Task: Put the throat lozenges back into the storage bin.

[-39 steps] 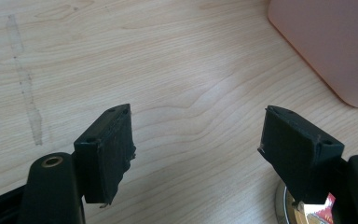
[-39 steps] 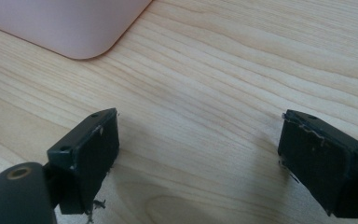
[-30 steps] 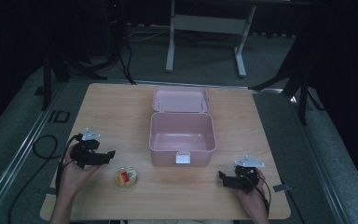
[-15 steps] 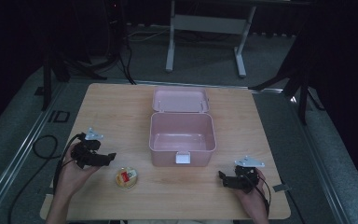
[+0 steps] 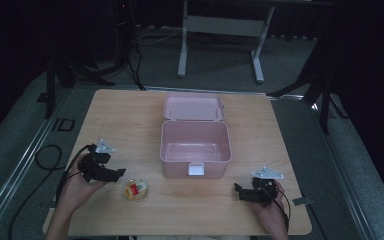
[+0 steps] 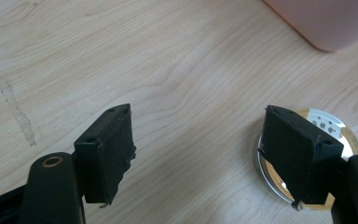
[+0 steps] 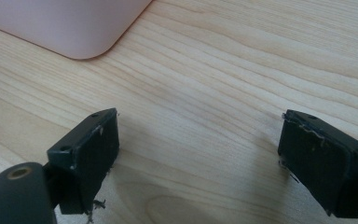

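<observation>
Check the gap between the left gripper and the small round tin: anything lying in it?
Nothing. In the high view, bare wood separates the left gripper from the round tin. In the left gripper view, one jaw overlaps the tin's rim; the jaws stand wide apart.

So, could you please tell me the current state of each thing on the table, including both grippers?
Pink box: open, empty inside, lid folded back flat on the table behind it.
Round tin: lying flat on the table, closed, not held.
Left gripper: open, beside the tin, gripping nothing.
Right gripper: open over bare table, gripping nothing.
</observation>
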`<state>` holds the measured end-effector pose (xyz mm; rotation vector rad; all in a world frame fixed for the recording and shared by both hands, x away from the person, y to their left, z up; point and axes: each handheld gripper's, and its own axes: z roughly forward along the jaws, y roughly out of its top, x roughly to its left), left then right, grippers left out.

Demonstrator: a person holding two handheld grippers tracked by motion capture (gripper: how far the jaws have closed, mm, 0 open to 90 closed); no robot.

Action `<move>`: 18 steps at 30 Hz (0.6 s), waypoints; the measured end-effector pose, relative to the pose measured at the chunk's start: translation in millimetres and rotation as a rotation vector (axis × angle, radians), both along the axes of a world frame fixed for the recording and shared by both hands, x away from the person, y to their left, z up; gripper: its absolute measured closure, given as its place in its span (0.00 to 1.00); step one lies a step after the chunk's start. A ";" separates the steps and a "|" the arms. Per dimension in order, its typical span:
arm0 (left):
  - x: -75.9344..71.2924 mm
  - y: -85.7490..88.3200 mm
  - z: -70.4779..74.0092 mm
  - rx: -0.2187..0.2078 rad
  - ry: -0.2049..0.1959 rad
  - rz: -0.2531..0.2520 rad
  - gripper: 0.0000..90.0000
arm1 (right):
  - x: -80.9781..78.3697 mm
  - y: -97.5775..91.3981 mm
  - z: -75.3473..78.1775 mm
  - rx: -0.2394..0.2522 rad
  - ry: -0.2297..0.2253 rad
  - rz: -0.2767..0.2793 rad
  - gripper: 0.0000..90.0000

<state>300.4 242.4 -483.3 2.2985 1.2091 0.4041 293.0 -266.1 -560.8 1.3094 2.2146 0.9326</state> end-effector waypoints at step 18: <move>-1.7 -17.4 -0.2 0.050 0.074 -0.112 0.26 | 0.1 0.0 -0.1 0.000 -0.002 0.000 0.14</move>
